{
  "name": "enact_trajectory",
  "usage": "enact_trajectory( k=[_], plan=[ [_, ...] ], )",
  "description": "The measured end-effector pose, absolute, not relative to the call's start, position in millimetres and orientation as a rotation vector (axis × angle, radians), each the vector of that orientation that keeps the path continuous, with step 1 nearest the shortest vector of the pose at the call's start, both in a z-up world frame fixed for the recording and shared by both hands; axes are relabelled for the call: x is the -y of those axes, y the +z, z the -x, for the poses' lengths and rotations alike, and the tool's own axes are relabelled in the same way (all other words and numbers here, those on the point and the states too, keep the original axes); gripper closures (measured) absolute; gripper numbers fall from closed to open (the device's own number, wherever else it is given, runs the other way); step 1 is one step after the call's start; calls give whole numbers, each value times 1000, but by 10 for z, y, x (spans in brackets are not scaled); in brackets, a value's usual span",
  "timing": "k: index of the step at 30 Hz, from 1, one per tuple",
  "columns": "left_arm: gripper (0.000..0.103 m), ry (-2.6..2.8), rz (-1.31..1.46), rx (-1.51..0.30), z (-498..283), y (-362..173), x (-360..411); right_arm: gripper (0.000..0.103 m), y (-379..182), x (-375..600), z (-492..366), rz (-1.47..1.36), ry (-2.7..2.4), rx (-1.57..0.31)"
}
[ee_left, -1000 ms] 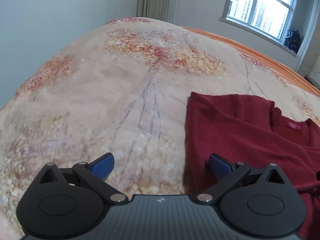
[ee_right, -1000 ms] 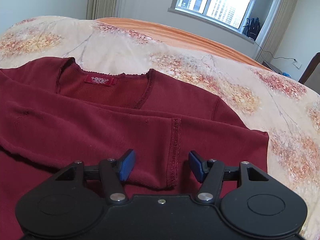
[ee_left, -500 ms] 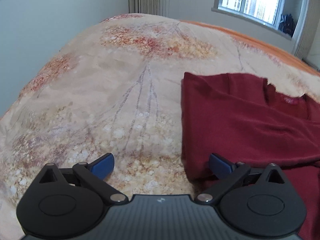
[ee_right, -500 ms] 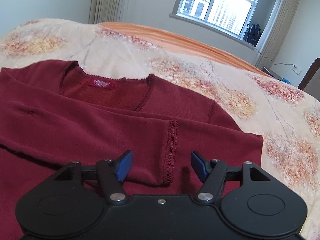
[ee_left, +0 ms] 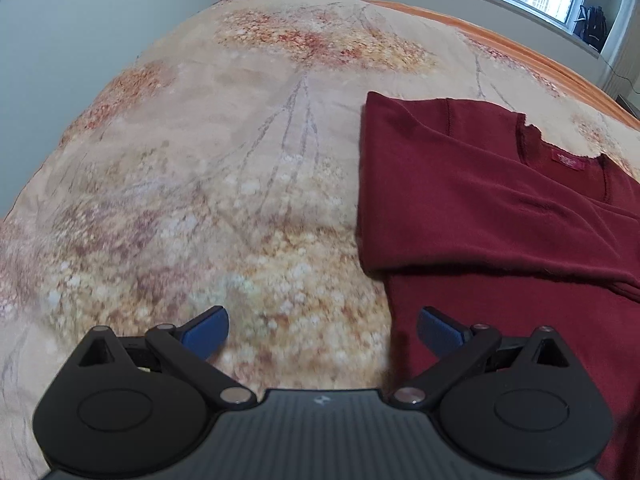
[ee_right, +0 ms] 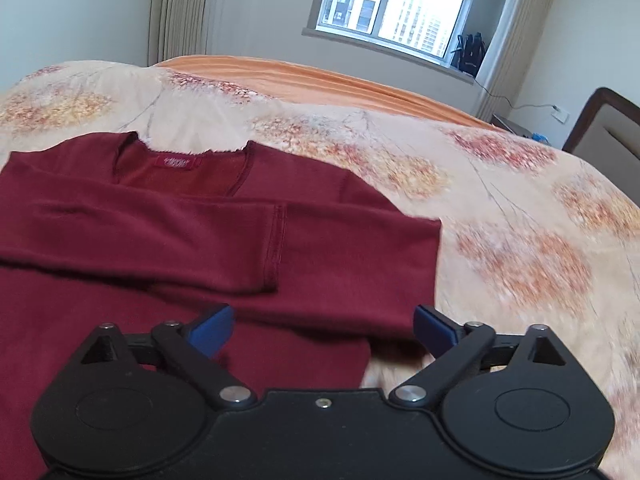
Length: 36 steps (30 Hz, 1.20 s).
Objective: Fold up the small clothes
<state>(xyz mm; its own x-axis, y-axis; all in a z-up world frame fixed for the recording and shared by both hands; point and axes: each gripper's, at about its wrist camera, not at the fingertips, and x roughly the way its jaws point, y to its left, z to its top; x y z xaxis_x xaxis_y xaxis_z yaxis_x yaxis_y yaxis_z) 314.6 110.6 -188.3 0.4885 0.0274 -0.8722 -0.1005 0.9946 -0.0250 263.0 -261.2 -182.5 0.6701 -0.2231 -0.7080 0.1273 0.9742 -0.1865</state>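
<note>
A dark red long-sleeved top [ee_left: 480, 208] lies flat on the bed, neck label up, both sleeves folded across its chest. It also shows in the right wrist view [ee_right: 160, 232]. My left gripper [ee_left: 322, 330] is open and empty, low over the top's left side edge, its right fingertip over the fabric. My right gripper [ee_right: 324, 328] is open wide and empty, low over the top's right side edge below the folded sleeve cuff [ee_right: 276, 248].
The bed has a beige floral quilt [ee_left: 200, 180] and an orange sheet [ee_right: 320, 80] at the far side. A window [ee_right: 396, 4] and curtains are behind. A chair [ee_right: 604, 128] stands at the right.
Both grippers have pulled back toward the hem end of the top. The right gripper has opened wider and shifted right to the top's edge.
</note>
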Motion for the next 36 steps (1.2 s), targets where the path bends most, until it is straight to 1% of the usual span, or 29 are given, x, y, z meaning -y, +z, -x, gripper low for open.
enact_trajectory(
  k=[3,10,13,15,17,19,23,25,26,27,28,29,30,32,33,36],
  plan=[
    [0,28,77,-1083,-2893,-1838,-1052,2,-1736,2574,-2241,92,-174,-855],
    [0,-75,75,-1199,-2140,-1886,-973,3,-1691,2681,-1479,-41,-152,-987],
    [1,-51,75,-1233,-1836,-1942,-979,15,-1739,2762,-1285,-77,-109,-1032],
    [1,-37,70,-1251,-1647,-1955,-977,30,-1777,2856,-1169,-111,-86,-1063],
    [1,-25,85,-1278,-1494,-1957,-983,33,-1811,2970,-1039,-156,-71,-1083],
    [1,-41,111,-1290,-1361,-1952,-993,34,-1852,3099,-922,-208,-79,-1094],
    [1,-57,129,-1295,-1223,-1926,-980,34,-2036,3404,-906,-444,-43,-1139],
    [7,-64,157,-1297,-1197,-1905,-999,47,-2088,3501,-908,-522,-36,-1141],
    [15,-66,180,-1303,-1189,-1895,-1013,64,-2089,3518,-910,-529,-35,-1150],
    [24,-72,208,-1311,-1185,-1884,-1028,78,-2078,3520,-903,-533,-21,-1154],
    [29,-78,238,-1320,-1181,-1877,-1045,84,-2055,3512,-891,-524,-5,-1158],
    [43,-82,268,-1330,-1173,-1876,-1051,95,-2027,3487,-873,-493,2,-1165],
    [72,-87,291,-1336,-1164,-1869,-1052,95,-2000,3465,-851,-466,13,-1168],
    [92,-99,322,-1349,-1154,-1832,-1049,97,-1936,3476,-767,-464,14,-1154],
    [97,-93,319,-1346,-1145,-1779,-1037,97,-1896,3497,-722,-474,8,-1144],
    [98,-112,270,-1317,-1105,-1519,-979,97,-1745,3583,-557,-506,-20,-1126]
  ],
)
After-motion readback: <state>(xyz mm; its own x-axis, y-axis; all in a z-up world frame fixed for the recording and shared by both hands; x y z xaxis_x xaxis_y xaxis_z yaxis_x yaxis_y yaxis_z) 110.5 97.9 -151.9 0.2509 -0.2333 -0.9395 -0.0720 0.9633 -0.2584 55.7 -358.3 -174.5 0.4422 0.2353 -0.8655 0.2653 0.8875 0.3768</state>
